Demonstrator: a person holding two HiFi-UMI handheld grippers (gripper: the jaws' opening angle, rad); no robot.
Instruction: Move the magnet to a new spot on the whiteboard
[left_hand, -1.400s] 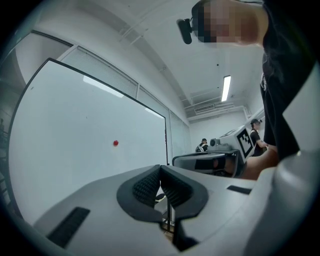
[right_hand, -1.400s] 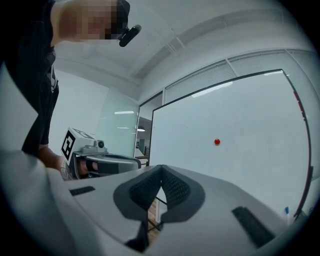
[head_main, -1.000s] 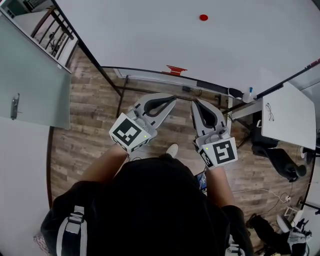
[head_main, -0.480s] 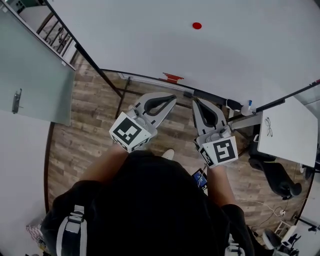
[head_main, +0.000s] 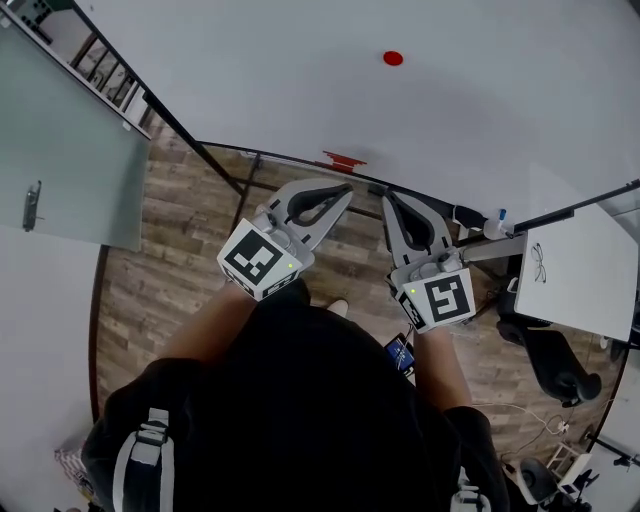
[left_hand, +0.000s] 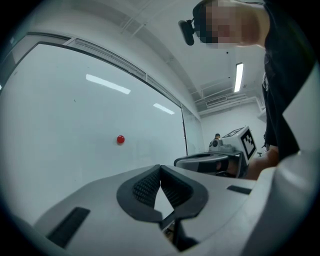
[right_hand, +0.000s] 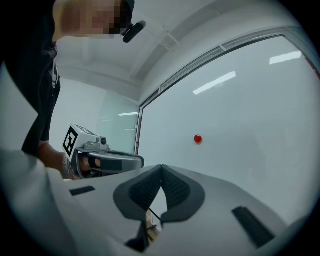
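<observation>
So, left gripper (head_main: 347, 190) and right gripper (head_main: 388, 198) both pressed together, nothing pinched. Red magnet (head_main: 393, 58) stuck on whiteboard (head_main: 250, 70), well ahead of right gripper tips. Jaws best spread before reach, magnet pinched by edges, squarely

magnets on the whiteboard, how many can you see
1. A round red magnet sits on the whiteboard, near the top of the head view. Parts of the board lie outside the frame, so more may be hidden.
</observation>
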